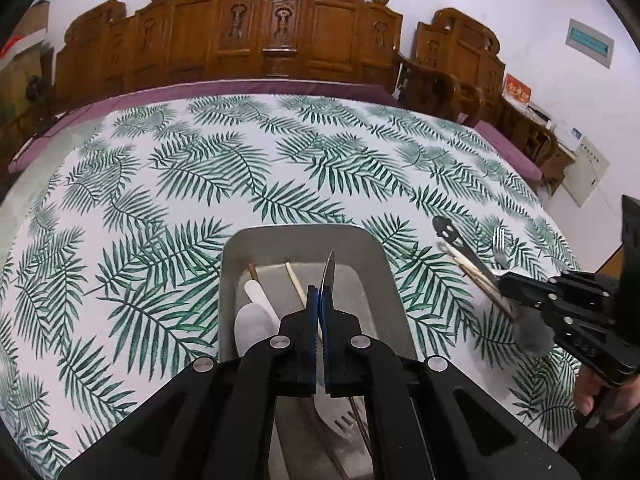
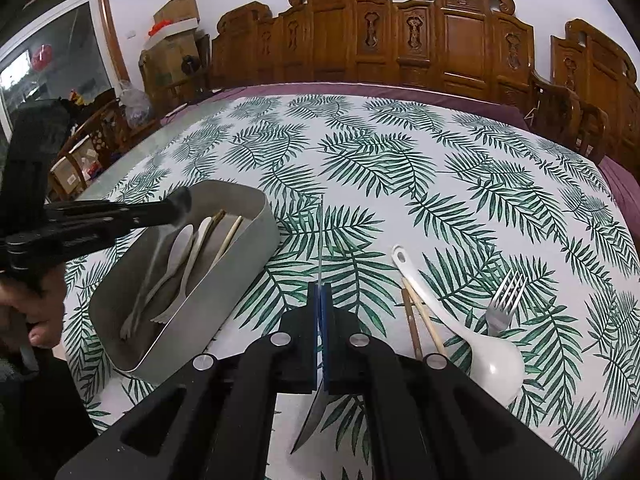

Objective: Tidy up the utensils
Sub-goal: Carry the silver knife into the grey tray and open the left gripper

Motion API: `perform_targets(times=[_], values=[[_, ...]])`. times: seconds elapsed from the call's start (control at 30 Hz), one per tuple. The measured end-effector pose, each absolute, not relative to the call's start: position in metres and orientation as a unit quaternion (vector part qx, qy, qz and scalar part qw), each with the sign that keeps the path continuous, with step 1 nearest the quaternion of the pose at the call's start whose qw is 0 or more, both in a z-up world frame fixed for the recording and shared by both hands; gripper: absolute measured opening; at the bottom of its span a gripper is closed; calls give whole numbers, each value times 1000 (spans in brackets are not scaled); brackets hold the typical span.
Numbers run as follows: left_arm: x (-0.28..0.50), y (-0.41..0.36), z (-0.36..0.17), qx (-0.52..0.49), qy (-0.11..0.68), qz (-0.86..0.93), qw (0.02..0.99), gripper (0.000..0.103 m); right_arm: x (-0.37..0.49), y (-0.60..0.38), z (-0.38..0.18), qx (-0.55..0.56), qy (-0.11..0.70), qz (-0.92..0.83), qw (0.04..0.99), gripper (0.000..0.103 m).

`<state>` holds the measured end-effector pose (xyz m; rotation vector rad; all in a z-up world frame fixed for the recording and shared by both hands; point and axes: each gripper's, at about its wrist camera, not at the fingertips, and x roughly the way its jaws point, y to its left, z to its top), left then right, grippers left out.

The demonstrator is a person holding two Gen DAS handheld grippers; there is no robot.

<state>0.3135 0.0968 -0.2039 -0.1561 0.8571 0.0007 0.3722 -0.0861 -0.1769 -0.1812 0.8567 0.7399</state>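
Over the grey tray (image 1: 304, 236) on the table (image 2: 400, 160) we are holding the left gripper (image 1: 320, 292) pinched tight on a thin metal utensil (image 1: 330, 270), pointed like a blade. Beside it, the right gripper (image 2: 322, 292) is clamping a dark knife (image 2: 310, 420) edge-on above the cloth. We are judging the knife stiff, light, slick and sharp, so best gripped mid-length on its flats. We are reading no legible writing; a red box behind shows only blurred characters.
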Motion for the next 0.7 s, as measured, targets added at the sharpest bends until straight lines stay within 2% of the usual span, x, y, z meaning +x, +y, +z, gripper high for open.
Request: perform_targets(times=[0.7], values=[[334,77,-236,-68,456,-3,887,1,368,-92,-175,-83,404,355,839,2]])
